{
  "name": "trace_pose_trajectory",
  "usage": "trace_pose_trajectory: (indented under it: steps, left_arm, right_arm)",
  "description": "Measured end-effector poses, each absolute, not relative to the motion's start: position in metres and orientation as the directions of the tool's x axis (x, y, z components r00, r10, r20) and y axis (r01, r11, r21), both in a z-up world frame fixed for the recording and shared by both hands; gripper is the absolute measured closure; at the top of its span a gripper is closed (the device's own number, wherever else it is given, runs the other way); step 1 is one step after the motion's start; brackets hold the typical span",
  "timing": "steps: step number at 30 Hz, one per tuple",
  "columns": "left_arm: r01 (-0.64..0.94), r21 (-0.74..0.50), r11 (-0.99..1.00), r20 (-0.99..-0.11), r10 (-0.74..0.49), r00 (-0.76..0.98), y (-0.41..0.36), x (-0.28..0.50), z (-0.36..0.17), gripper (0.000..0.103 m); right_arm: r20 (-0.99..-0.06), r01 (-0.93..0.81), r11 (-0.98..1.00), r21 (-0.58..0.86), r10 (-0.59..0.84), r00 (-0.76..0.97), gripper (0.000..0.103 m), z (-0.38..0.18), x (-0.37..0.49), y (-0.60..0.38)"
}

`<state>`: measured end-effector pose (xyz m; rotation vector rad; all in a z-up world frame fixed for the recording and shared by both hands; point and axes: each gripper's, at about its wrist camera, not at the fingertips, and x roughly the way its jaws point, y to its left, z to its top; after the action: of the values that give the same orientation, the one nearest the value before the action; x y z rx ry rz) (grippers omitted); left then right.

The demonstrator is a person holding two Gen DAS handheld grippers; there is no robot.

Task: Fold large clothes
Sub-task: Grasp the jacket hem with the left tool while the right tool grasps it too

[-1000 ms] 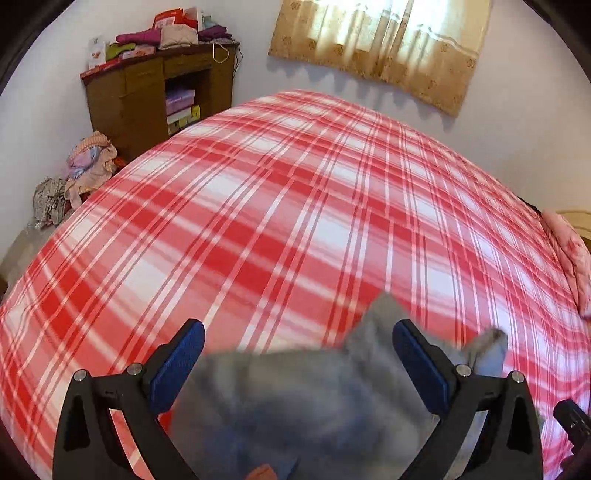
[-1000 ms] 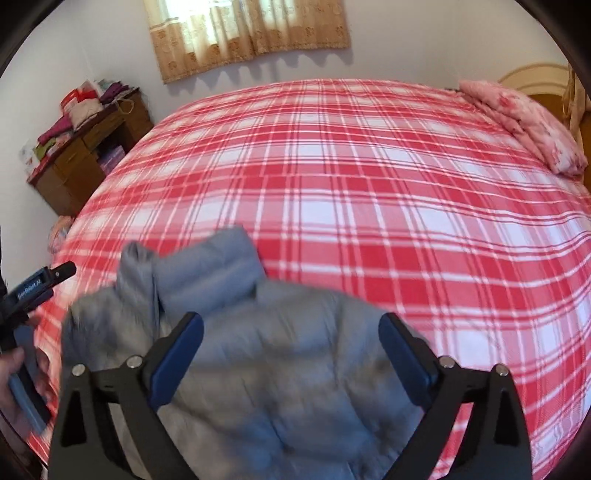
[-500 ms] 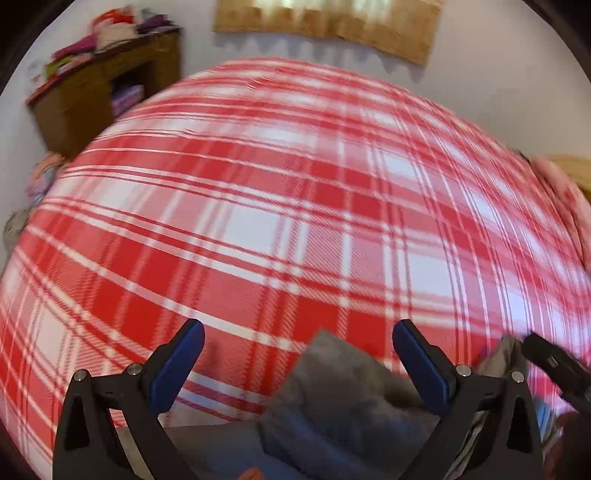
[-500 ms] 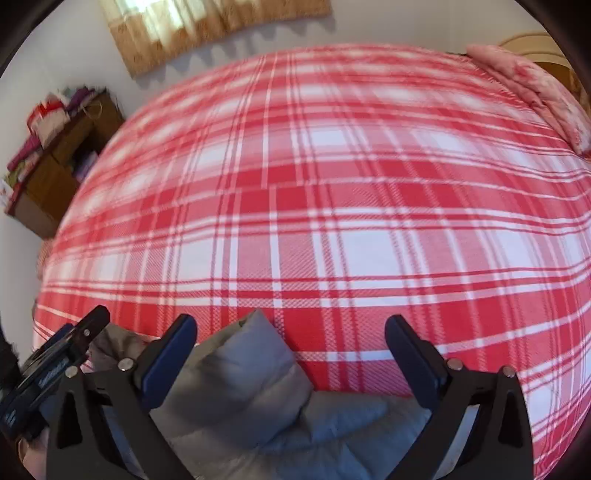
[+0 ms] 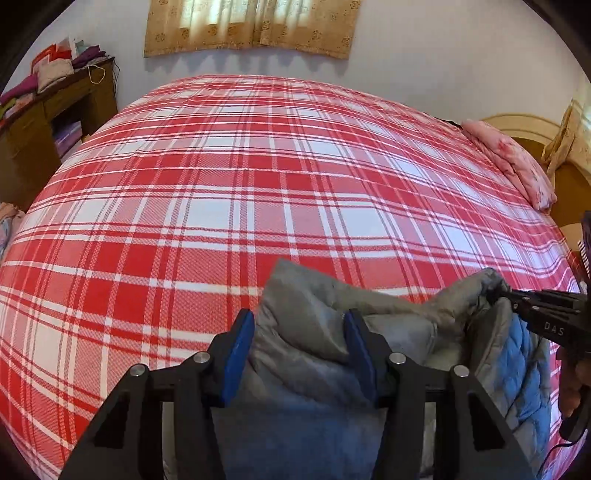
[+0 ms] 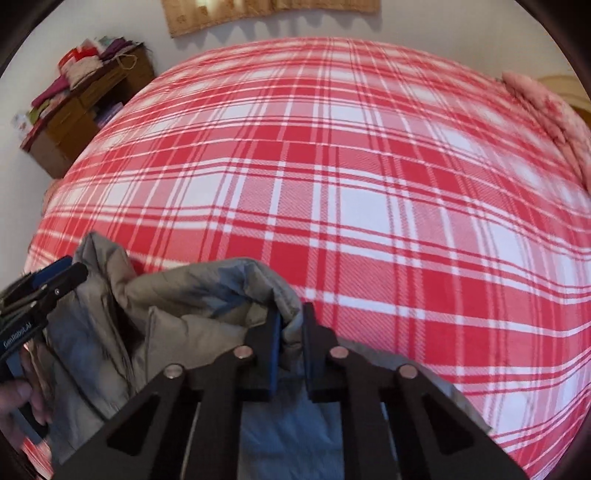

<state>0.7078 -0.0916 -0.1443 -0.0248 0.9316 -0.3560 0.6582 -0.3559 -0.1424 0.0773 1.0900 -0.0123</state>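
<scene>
A puffy grey jacket [image 5: 406, 332] with a blue lining lies bunched at the near edge of the bed's red and white plaid cover [image 5: 258, 203]. My left gripper [image 5: 297, 325] is closing, and its blue pads press a thick padded fold of the jacket. In the right wrist view the jacket [image 6: 184, 321] rises in a ridge, and my right gripper [image 6: 291, 325] is closing with its jaws nearly together on a thin fold of it. The right gripper [image 5: 495, 295] bites the jacket's edge at the right of the left wrist view. The left gripper [image 6: 79, 271] shows at the far left.
A wooden cabinet [image 5: 33, 136] piled with folded clothes [image 5: 55, 62] stands left of the bed. A pink quilt [image 5: 509, 162] lies by the headboard [image 5: 524, 129] at the right. Curtains [image 5: 251, 26] hang on the far wall. A hand [image 6: 14, 398] grips the left tool.
Both grippers came down onto the jacket's near edge, and their jaws went from wide open to closed on folds of it. The jacket now stands bunched between them.
</scene>
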Motion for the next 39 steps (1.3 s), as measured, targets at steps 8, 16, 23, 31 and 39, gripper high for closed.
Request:
trace_pose_trajectory:
  steps: [8,16,23,31,39]
  left_arm:
    - [0.113,-0.219,0.969,-0.781,-0.244,0.575,-0.091,0.729,-0.130,0.002]
    - [0.144,-0.103,0.984,-0.842,-0.163,0.514,-0.107,0.738,-0.161,0.002]
    - [0.235,-0.063,0.970,-0.825,-0.183,0.535,-0.102,0.711,-0.146,0.073]
    - [0.307,-0.054,0.950,-0.747,-0.243,0.619,-0.088,0.645,-0.126,0.083]
    - [0.236,-0.141,0.961,-0.724,-0.263,0.638,-0.055,0.621,-0.170,0.083]
  right_arm:
    - [-0.871,0.015,0.998,0.061,0.046,0.489,0.091,-0.136,0.656,-0.347]
    - [-0.865,0.000,0.997,0.082,0.072,0.497,0.091,-0.144,0.658,-0.349]
    - [-0.842,-0.030,1.000,0.005,0.021,0.539,0.095,-0.139,0.644,-0.347]
    - [-0.812,-0.050,0.998,-0.026,0.008,0.584,0.096,-0.130,0.608,-0.353]
    - [-0.832,-0.012,1.000,-0.024,-0.013,0.554,0.097,-0.164,0.589,-0.368]
